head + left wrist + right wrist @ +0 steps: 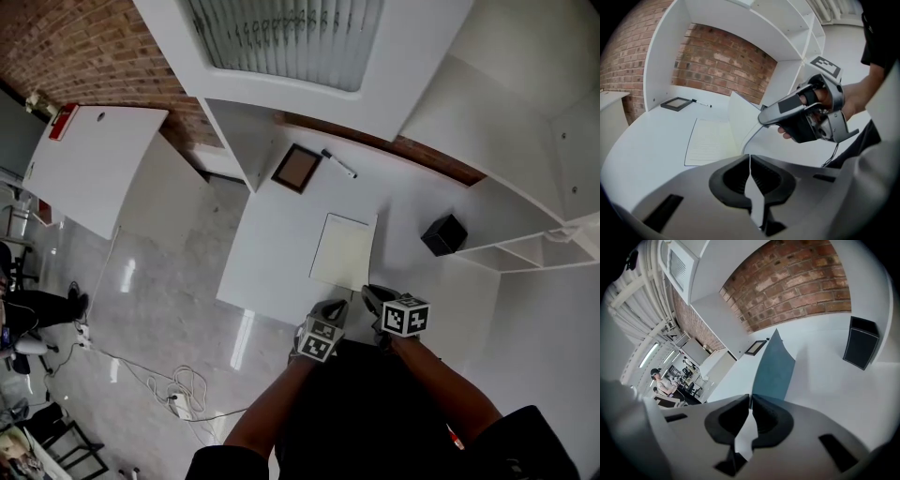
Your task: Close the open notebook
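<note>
bare desk [272,253] to pass over left of the notebook [343,251]; blocked right by a black box [443,234] and shelves [511,251], behind by a dark frame [296,168] and pen [339,164].

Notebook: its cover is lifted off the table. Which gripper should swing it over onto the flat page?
The right gripper: its jaws are shut on the raised teal cover, ready to carry it over the flat page. The left gripper is shut by the cover's edge; whether it grips is unclear.

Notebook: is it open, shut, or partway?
Partway: one page lies flat on the table while the blue cover stands raised, its edge pinched in the right tongs.
</note>
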The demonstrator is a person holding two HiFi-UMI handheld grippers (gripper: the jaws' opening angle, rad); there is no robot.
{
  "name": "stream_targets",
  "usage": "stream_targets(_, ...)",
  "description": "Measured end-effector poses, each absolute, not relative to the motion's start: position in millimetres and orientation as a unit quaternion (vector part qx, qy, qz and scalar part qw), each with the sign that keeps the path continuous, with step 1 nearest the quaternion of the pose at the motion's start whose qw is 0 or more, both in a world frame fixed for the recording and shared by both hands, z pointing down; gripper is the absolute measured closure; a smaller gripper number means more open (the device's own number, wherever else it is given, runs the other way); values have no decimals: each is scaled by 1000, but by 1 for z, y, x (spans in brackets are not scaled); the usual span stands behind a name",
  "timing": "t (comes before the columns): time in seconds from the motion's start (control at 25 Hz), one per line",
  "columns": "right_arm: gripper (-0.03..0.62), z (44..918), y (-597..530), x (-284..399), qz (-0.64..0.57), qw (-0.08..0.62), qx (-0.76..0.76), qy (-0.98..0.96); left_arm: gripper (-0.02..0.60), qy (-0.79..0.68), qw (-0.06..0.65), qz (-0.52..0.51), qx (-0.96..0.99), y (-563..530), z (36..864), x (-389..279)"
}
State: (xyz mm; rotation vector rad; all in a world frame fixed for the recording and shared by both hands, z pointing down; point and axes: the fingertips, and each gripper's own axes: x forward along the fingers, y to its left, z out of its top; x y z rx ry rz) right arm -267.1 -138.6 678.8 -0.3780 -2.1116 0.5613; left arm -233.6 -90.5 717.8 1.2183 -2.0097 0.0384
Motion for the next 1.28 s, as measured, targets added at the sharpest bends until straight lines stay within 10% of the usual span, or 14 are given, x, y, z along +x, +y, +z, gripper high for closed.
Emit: stream_targets(1.28,571,747,-53,-317,166,503,-263,-806,569,-850,390,-101,339,-11,721,-264)
